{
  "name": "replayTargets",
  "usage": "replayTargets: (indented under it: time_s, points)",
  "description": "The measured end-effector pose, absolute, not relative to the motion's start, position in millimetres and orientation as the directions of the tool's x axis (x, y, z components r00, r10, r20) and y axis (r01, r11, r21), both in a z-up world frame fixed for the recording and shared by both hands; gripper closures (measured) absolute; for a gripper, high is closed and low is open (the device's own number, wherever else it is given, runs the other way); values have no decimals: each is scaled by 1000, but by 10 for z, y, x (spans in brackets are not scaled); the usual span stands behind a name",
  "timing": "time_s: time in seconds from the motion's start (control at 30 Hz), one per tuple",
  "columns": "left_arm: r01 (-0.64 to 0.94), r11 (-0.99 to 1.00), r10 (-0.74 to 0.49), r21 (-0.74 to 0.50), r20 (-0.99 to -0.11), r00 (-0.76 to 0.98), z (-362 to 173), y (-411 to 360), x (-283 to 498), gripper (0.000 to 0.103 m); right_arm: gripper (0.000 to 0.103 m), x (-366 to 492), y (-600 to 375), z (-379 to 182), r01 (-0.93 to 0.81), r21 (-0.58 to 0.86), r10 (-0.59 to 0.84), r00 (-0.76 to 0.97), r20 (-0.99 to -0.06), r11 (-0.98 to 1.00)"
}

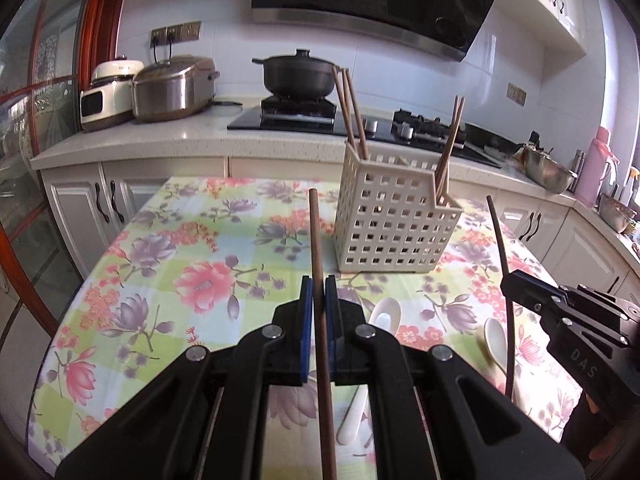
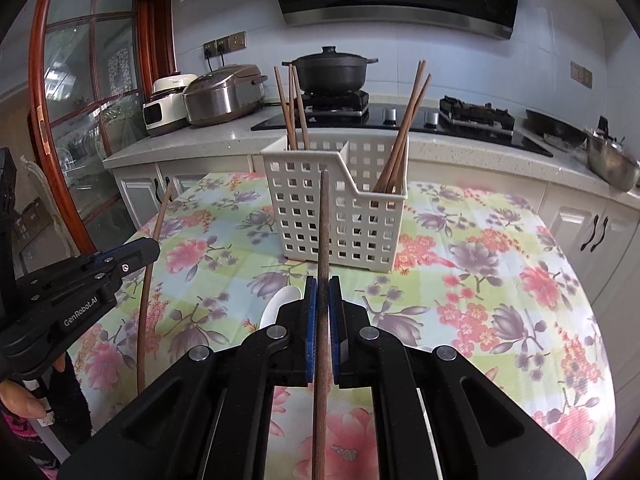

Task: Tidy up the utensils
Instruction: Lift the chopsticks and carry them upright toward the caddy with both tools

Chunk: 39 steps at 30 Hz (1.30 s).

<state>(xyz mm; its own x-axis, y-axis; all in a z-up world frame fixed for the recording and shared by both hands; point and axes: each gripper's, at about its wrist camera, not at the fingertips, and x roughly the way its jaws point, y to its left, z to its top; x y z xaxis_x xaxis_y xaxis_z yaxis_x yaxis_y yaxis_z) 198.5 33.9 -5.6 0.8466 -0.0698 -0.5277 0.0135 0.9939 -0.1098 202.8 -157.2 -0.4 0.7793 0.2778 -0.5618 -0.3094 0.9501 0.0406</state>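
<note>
Left tongs (image 1: 319, 280): pressed together on one brown chopstick (image 1: 318, 248), which ran upright between the blue pads (image 1: 306, 320), its tip above the tabletop (image 1: 160, 264) and just left of the basket (image 1: 396, 220) in the left wrist view. Also seen from the right wrist view at the left edge (image 2: 154, 244), chopstick (image 2: 150, 280) in its grip.

Right tongs (image 2: 322, 280): pinching a second brown chopstick (image 2: 323, 232), upright between the pads (image 2: 310, 320), its tip showing in front of the basket (image 2: 340, 216). Seen from the left wrist view at the right (image 1: 505, 280), this chopstick (image 1: 505, 272) appeared dark and thin.

Basket: white, perforated, divided into compartments, standing on the flowered tabletop (image 2: 500, 264) ahead of both tongs. One group of chopsticks (image 2: 290, 108) stood in the back left compartment; another group (image 2: 404, 132) leaned in the right compartment.

Spoons: a white spoon (image 1: 384, 316) lay on the tabletop under the left tongs, a second (image 1: 495, 338) to its right, near the right tongs. One spoon bowl (image 2: 278, 306) showed in the right wrist view, partly hidden by the tongs.

Hand (image 2: 20, 400): fingers visible under the left tongs at the lower left edge.

Background: black pot (image 1: 298, 72) on a stove (image 1: 298, 114), two cookers (image 1: 148, 88) on the counter, steel bowl (image 1: 550, 174), pink flask (image 1: 600, 168).
</note>
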Motion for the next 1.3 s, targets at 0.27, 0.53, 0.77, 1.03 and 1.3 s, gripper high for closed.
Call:
replayTargets:
  time_s: [0.27,0.53,0.77,1.03,1.3]
  points:
    - [8,996,-53,-94,-483,874,108,322,1828,97,97,1899,-1582,137,-306,21,271,807,-524,952]
    - [8,996,-48,-91,-454,890,236,317,1725,97,97,1823,-1592,204,-306,10,270,821,-503,952]
    - [6,996,-43,-86,-435,899,322,305,1645,97,97,1771,-1590,257,-309,-3,268,832,-486,951]
    - [11,997,-45,-81,-421,906,389,286,1593,97,97,1695,-1575,313,-317,-14,275,841,-465,948]
    - [11,997,-43,-82,-404,914,459,296,1547,97,97,1627,-1628,387,-332,7,302,847,-438,943]
